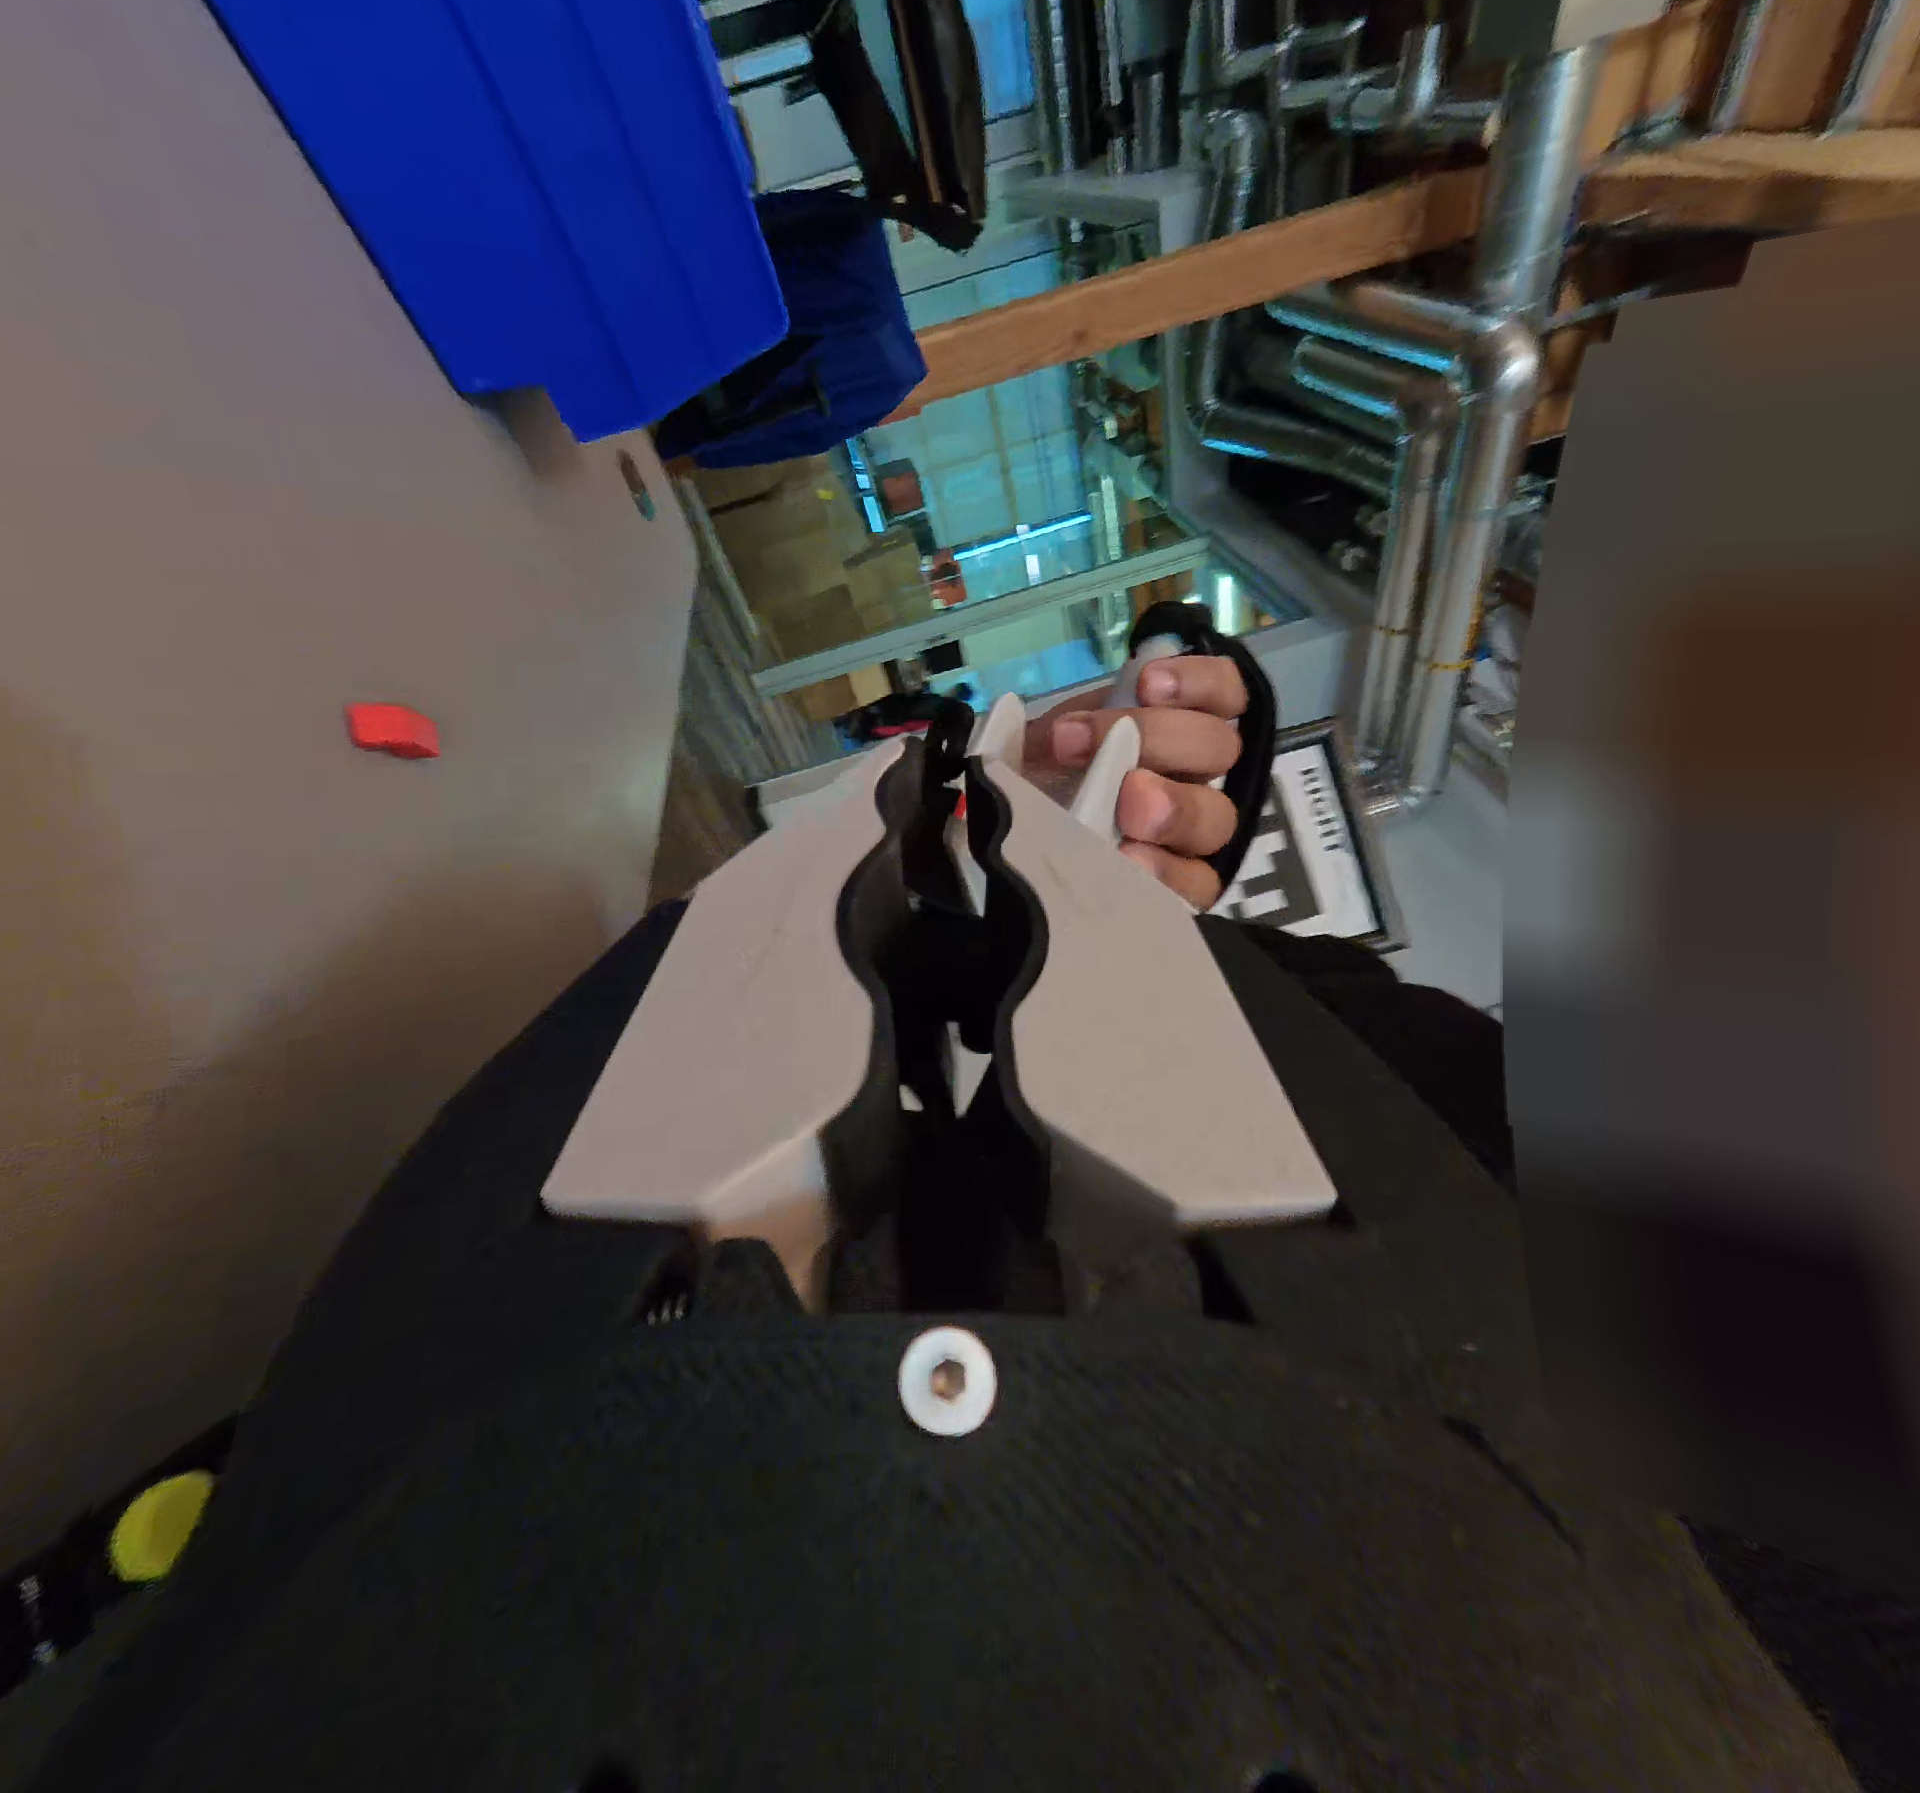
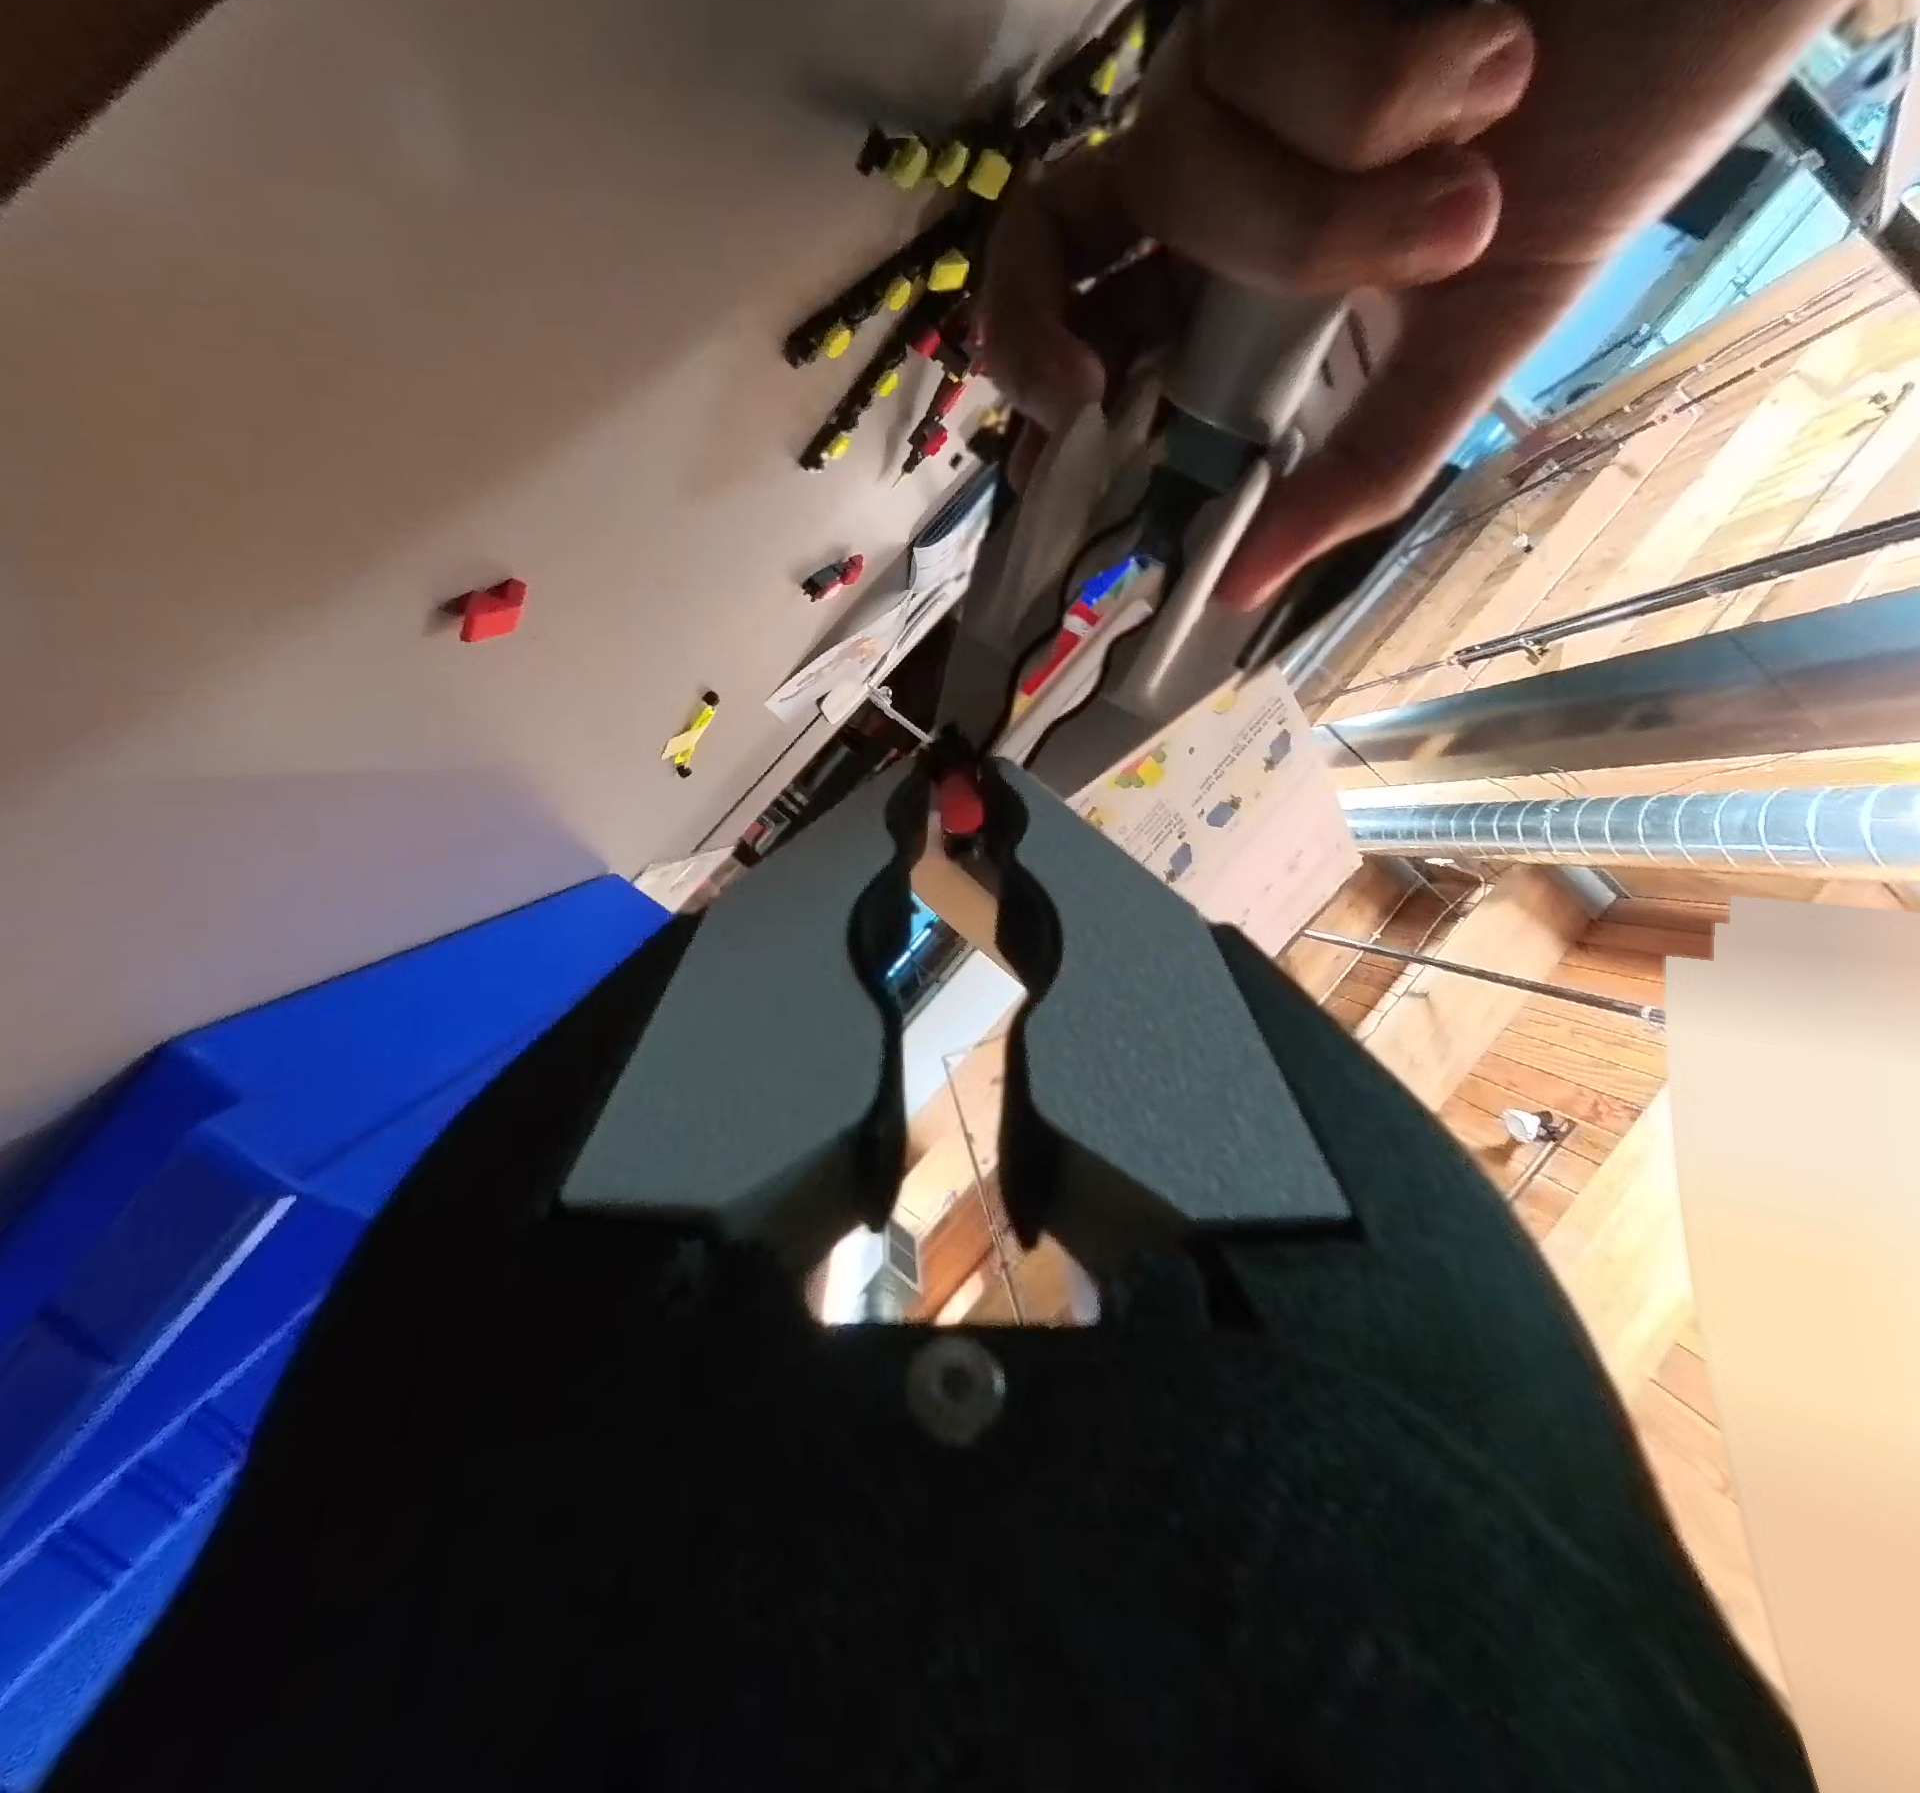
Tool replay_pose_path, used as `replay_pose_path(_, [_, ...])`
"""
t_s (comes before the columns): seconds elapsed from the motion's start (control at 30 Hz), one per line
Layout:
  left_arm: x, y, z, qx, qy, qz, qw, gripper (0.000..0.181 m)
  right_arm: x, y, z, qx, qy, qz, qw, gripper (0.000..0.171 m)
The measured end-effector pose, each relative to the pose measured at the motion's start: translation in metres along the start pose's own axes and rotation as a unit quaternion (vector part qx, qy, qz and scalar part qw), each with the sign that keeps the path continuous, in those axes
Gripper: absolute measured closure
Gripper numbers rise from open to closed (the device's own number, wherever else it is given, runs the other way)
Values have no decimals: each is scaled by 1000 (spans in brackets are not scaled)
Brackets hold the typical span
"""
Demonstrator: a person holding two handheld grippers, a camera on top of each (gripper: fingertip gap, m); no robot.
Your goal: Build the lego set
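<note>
My left gripper [image 1: 958, 775], with pale grey fingers, is shut on a slim black lego piece [image 1: 948, 733] that sticks out past its tips. My right gripper [image 2: 954, 779], with dark fingers, is shut on a small red lego piece [image 2: 958, 805]. Both grippers are lifted off the table, tip to tip, so the red piece sits right against the black piece. A sliver of the red piece [image 1: 961, 805] shows in the left wrist view. A hand [image 1: 1164, 767] holds the right gripper's handle. Another hand [image 2: 1351, 112] holds the left gripper.
On the white table [image 2: 416, 289] lie a cluster of yellow and black pieces [image 2: 935, 169], a red brick [image 2: 490, 611] [image 1: 392, 730], a small yellow piece [image 2: 689, 730] and a red-black piece [image 2: 834, 577]. A blue bin [image 2: 208, 1172] [image 1: 468, 133] stands beside them. Instruction sheets [image 2: 1226, 808] lie at the table's far side. My two grippers' fingertips are within a few centimetres of each other. The red brick [image 1: 392, 730] sits 10 cm or so from the ends of my right fingers. It turns up in the right wrist view [image 2: 509, 610] as well.
</note>
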State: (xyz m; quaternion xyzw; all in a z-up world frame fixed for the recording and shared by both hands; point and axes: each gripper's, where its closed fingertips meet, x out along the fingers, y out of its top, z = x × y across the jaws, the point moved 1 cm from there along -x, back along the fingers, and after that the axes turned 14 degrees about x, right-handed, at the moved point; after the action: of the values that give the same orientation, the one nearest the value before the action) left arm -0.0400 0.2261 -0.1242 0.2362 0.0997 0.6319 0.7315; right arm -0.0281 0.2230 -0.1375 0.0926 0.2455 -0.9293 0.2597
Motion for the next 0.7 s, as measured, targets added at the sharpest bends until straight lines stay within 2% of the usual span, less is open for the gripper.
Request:
replay_pose_path(0.07, [-1, -2, -6, 40, 42, -18, 998, 167, 1, -3, -3, -17, 7, -7, 1000, 165])
replay_pose_path(0.23, [-1, -2, -12, 109, 102, -38, 988, 165, 3, -3, -10, -43, 34, -12, 998, 166])
replay_pose_path(0.53, [-2, -4, -18, 123, 125, -43, 984, 166, 5, 5, -15, -60, 54, 1, 997, 166])
replay_pose_path(0.7, [0, -3, -15, 124, 119, -42, 984, 176, 7, 4, -14, -58, 49, -6, 997, 166])
